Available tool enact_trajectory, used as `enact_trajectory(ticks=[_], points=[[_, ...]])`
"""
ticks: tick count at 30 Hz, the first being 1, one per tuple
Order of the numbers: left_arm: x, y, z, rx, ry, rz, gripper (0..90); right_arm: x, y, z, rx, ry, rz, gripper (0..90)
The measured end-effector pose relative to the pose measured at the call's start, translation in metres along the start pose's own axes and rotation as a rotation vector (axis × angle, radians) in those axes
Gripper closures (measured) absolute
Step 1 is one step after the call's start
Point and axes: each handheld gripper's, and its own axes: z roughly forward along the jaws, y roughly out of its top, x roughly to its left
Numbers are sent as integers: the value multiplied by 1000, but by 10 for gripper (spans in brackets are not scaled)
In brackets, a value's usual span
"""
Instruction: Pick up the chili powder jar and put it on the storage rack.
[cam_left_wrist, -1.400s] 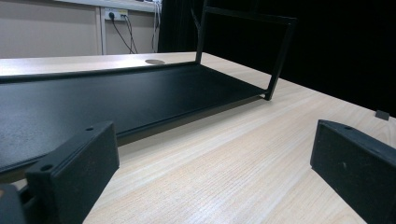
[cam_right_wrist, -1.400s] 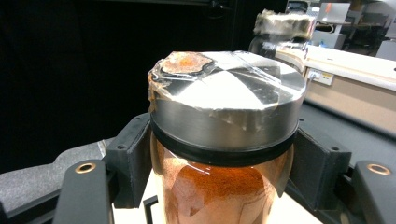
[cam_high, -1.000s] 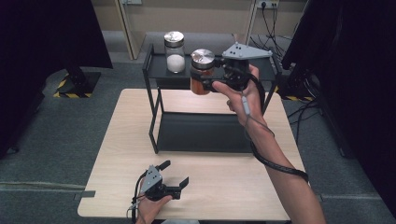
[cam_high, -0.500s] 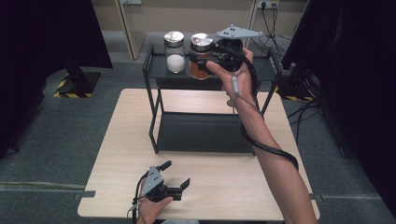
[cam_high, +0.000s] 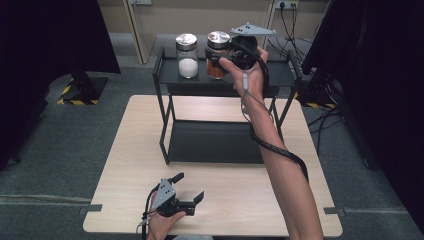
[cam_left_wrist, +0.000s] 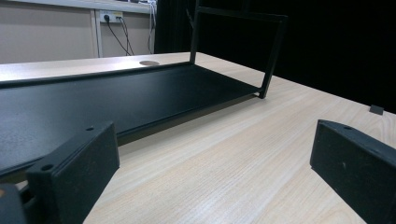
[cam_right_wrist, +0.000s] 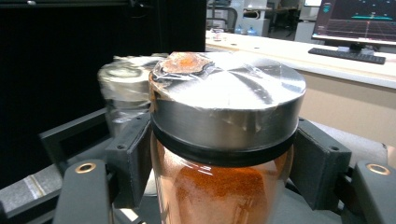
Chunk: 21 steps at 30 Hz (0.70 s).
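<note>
Reaching outstretched, right tool (cam_high: 223, 59) grips orange jar (cam_high: 217, 55); left tool (cam_high: 187, 192) rests released.

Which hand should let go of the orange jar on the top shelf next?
The right. The right gripper is shut on the orange jar beside the white jar, while the left gripper rests open, far away on the table.

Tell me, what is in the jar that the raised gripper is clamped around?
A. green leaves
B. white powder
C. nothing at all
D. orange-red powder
D: the right gripper has its jaws pressed on either side of the jar of orange-red powder under a metal lid.
</note>
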Motion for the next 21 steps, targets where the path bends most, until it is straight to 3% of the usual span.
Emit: enact_trajectory(ticks=[7,21], points=[[-1,0,0,-3,-1,2,6,-1,0,11,14,-30,-2,310],[-1,0,0,-2,-2,1,6,0,-5,23,25,-42,15,310]])
